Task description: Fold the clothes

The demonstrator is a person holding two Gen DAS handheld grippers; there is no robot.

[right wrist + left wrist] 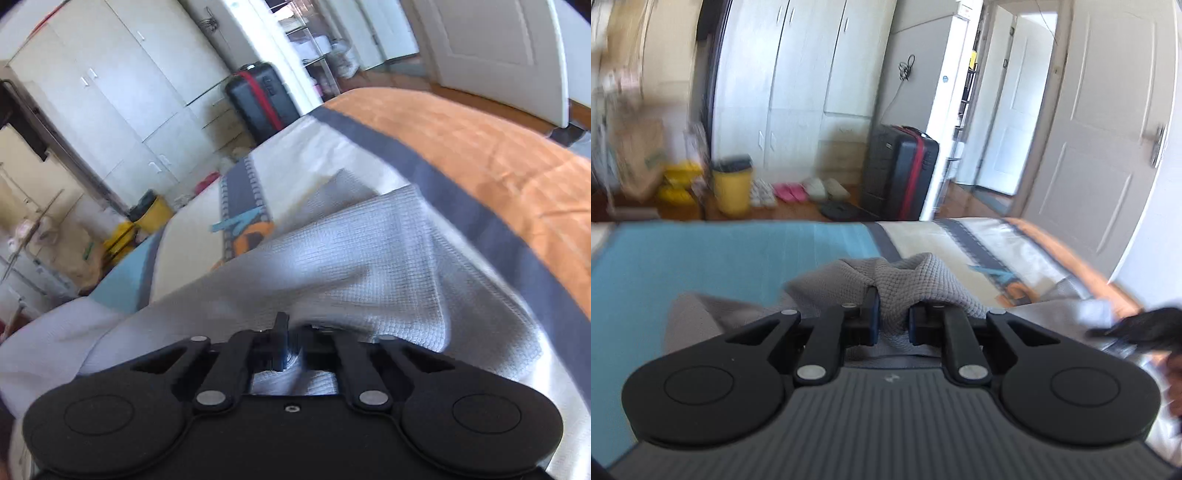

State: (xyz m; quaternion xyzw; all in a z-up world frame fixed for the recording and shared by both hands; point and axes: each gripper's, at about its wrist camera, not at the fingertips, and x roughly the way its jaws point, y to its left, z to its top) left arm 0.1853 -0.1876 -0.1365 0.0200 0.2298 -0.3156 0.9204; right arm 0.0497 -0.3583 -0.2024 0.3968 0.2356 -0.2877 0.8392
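Grey waffle-knit garment (905, 280), one, pinched by left gripper (893, 314). Right gripper (293, 345), jaws closed on the same cloth; one suitcase (260, 99) at 12 o'clock.

A grey waffle-weave garment (905, 280) lies on a bedspread (461, 155) striped blue, cream, dark grey and orange.

suitcase (899, 171) upright | yellow bin (732, 186) | pink slippers (790, 192) | wardrobe (798, 85)
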